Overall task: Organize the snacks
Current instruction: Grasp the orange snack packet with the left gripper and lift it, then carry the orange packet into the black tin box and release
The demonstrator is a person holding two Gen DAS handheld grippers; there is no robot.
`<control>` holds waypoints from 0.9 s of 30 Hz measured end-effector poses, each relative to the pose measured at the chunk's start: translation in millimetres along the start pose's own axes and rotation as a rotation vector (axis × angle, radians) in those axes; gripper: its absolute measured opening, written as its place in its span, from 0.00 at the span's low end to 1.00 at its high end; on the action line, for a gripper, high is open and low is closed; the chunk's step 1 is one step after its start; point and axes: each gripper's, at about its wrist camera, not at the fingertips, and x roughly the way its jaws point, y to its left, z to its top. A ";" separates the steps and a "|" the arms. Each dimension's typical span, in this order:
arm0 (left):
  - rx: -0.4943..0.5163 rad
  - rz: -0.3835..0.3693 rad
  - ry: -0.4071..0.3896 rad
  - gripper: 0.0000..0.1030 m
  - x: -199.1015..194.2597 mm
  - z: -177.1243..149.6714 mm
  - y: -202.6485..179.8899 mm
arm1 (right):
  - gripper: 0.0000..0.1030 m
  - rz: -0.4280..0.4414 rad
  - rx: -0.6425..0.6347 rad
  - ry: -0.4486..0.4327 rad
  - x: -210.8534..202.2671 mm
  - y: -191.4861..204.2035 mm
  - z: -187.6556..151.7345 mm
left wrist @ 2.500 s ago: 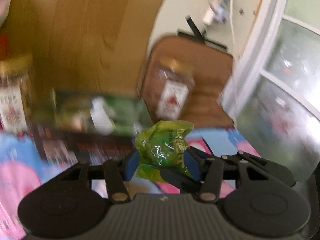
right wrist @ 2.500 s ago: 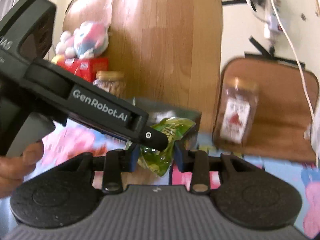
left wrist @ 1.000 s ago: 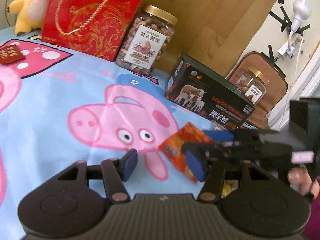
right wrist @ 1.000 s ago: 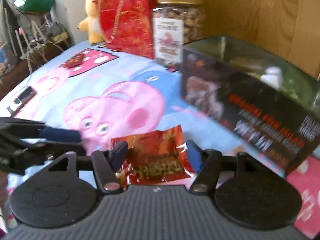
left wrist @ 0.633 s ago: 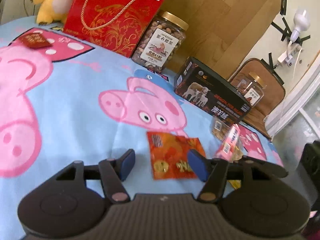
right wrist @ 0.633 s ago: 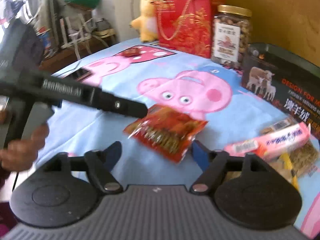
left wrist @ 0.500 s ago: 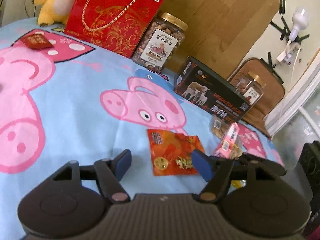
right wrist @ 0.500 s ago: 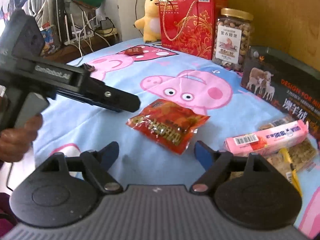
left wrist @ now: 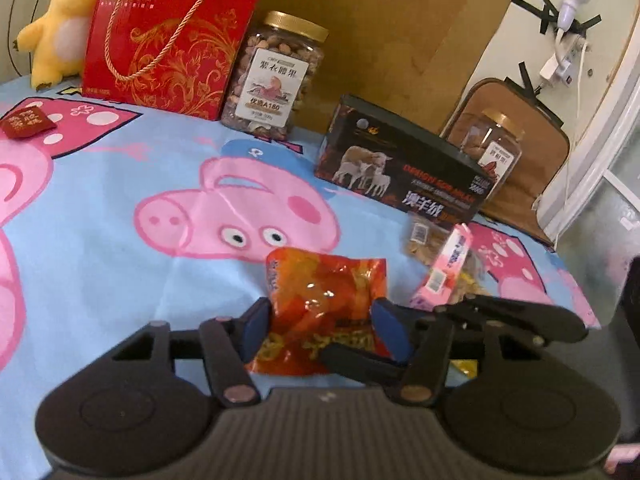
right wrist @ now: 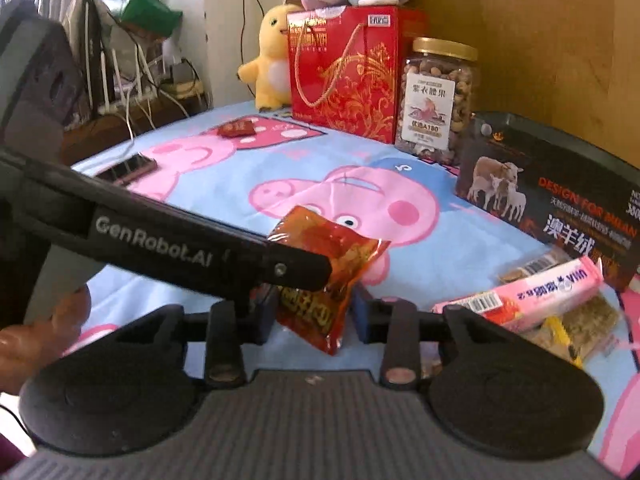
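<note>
A red-orange snack packet [left wrist: 326,296] sits crumpled and tilted up off the pig-print cloth [left wrist: 100,200]. My left gripper [left wrist: 322,330] has its blue pads against both side edges of the packet, jaws closing. In the right wrist view the same packet [right wrist: 324,276] stands between the pads of my right gripper [right wrist: 314,314], whose jaws are also closing on it. The left gripper's finger [right wrist: 280,268] crosses in front from the left. A pink snack bar [right wrist: 532,292] lies on other small snacks to the right.
A dark sheep-print box [left wrist: 400,172] stands behind the packet, with a nut jar [left wrist: 280,76], a red gift bag [left wrist: 168,36] and a yellow plush [left wrist: 56,28] along the back. A second jar [left wrist: 496,148] is at right. A small red pouch [right wrist: 236,129] lies far left.
Half a second ago the red packet lay flat between wide jaws. Both grippers have since closed in on it, and it now stands crumpled and tilted. Earlier they held a green packet.
</note>
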 end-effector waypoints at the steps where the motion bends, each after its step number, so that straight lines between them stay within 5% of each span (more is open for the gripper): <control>1: 0.015 0.011 -0.003 0.54 0.2 1.2 -4.2 | 0.39 -0.009 -0.006 -0.013 -2.7 2.7 -1.2; 12: 0.158 -0.025 -0.048 0.54 18.1 45.5 -62.7 | 0.38 -0.146 0.016 -0.152 -27.5 -22.1 8.9; 21: 0.289 -0.101 -0.109 0.54 67.4 107.8 -121.7 | 0.38 -0.303 0.049 -0.260 -47.2 -85.5 35.0; 27: 0.273 -0.067 -0.114 0.57 119.5 147.9 -125.4 | 0.38 -0.337 0.102 -0.259 -26.7 -139.6 64.5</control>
